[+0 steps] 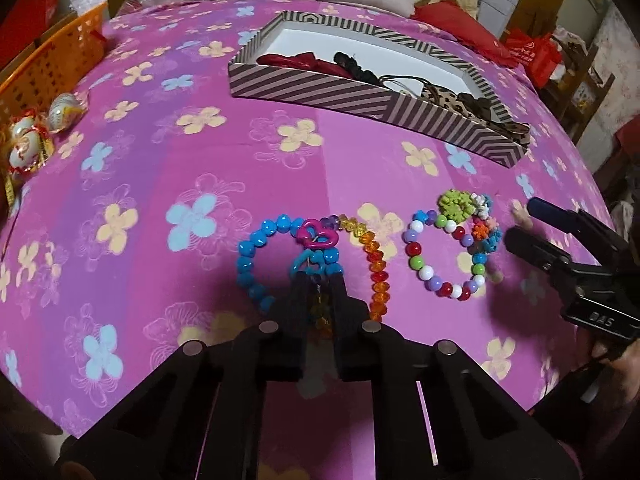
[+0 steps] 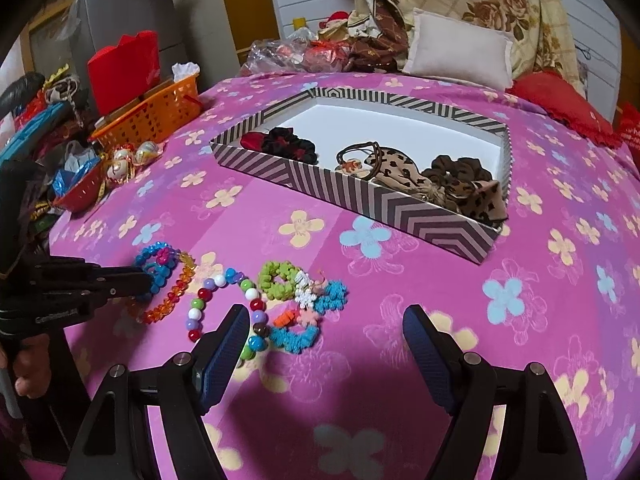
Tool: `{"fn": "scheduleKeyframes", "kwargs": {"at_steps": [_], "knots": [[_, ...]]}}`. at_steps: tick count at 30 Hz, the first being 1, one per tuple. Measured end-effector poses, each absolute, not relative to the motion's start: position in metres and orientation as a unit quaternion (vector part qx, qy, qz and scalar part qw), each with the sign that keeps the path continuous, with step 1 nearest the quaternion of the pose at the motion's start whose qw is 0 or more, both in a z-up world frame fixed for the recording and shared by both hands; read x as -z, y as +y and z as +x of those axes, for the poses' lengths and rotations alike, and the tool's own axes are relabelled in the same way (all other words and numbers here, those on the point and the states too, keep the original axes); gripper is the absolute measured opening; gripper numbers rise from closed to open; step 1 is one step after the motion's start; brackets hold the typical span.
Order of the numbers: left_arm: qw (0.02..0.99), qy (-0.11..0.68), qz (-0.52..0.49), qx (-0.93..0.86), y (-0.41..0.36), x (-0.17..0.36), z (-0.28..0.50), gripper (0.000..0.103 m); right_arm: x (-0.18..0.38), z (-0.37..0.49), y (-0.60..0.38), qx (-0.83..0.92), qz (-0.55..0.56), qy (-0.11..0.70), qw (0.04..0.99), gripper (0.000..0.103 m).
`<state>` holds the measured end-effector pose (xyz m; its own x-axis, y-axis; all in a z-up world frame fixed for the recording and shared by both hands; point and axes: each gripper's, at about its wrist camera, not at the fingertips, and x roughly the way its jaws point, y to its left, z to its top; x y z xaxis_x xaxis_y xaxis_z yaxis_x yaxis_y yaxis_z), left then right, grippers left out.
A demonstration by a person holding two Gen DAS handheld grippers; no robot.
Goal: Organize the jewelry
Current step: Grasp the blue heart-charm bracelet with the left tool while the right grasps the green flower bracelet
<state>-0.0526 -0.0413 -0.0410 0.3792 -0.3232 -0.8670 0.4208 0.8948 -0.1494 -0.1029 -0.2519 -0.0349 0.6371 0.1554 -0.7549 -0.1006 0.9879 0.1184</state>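
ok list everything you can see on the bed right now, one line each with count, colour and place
Bedspread: one, pink with flowers, under everything.
Striped box: one, brown and pale stripes, far side.
Scrunchies: several, red, black, leopard, brown, inside the box.
Blue bead bracelet: one, near left.
Orange bead bracelet: one, beside the blue one.
Multicolour bead bracelet: one, middle.
Flower bracelet: one, green, white, blue, right of it.
Orange basket: one, left edge.
Left gripper: jaws closed on the blue bead bracelet.
Right gripper: jaws open, empty.
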Motion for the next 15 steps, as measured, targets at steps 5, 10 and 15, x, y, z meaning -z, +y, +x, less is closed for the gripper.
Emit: {"fn": "scheduleKeyframes", "kwargs": {"at_steps": [5, 10, 15], "knots": [[0.826, 0.511, 0.033, 0.235, -0.038, 0.042, -0.05, 0.008, 0.042, -0.087, -0.244, -0.076, 0.015, 0.427, 0.901, 0.077], [0.825, 0.511, 0.026, 0.239, -0.036, 0.042, -0.049, 0.008, 0.05, -0.077, -0.237, -0.073, -0.004, 0.43, 0.9, 0.042], [0.826, 0.511, 0.011, 0.239, -0.033, 0.041, -0.05, 0.008, 0.047, -0.083, -0.236, -0.082, -0.001, 0.424, 0.902, 0.022]]}}
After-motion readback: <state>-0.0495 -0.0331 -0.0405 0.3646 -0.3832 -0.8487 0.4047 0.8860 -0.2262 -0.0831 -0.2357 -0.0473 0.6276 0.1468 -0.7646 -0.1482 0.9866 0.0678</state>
